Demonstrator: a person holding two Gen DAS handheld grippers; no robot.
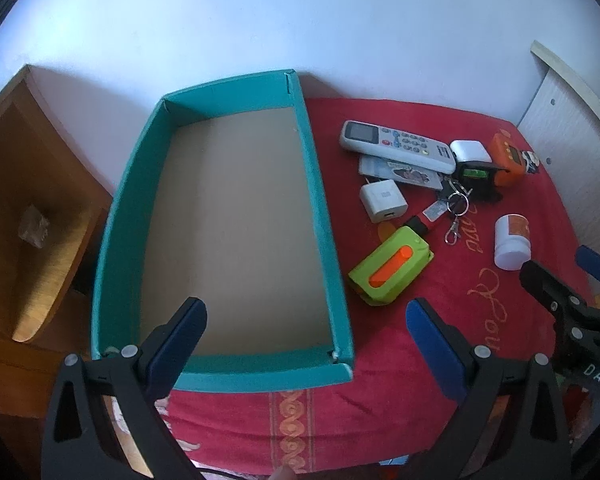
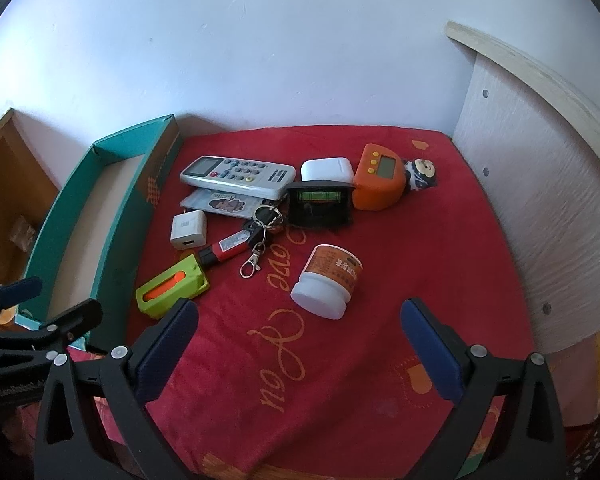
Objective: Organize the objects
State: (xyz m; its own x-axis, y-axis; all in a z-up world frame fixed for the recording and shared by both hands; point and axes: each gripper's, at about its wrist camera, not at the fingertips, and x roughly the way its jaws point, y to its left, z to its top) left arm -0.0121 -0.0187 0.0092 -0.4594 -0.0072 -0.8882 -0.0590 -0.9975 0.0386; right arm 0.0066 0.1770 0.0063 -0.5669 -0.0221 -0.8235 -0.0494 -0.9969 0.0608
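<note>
An empty teal box (image 1: 320,208) (image 2: 112,148) lies on the red cloth (image 1: 460,320) (image 2: 340,360) at the left. To its right lie a white remote (image 1: 398,144) (image 2: 238,174), a white charger (image 1: 382,200) (image 2: 189,228), a green and orange case (image 1: 392,266) (image 2: 172,286), keys (image 1: 454,204) (image 2: 266,220), a white pill bottle (image 1: 512,240) (image 2: 328,286), a black level (image 2: 320,202), a white case (image 2: 326,168) and an orange timer (image 1: 508,156) (image 2: 380,176). My left gripper (image 1: 306,328) is open above the box's near end. My right gripper (image 2: 300,332) is open just short of the bottle.
A wooden cabinet (image 1: 28,200) stands left of the box. A white wall is behind. A pale wooden headboard (image 2: 540,180) borders the cloth on the right. A small figurine (image 2: 420,172) lies beside the timer, and a card (image 2: 224,204) lies under the remote.
</note>
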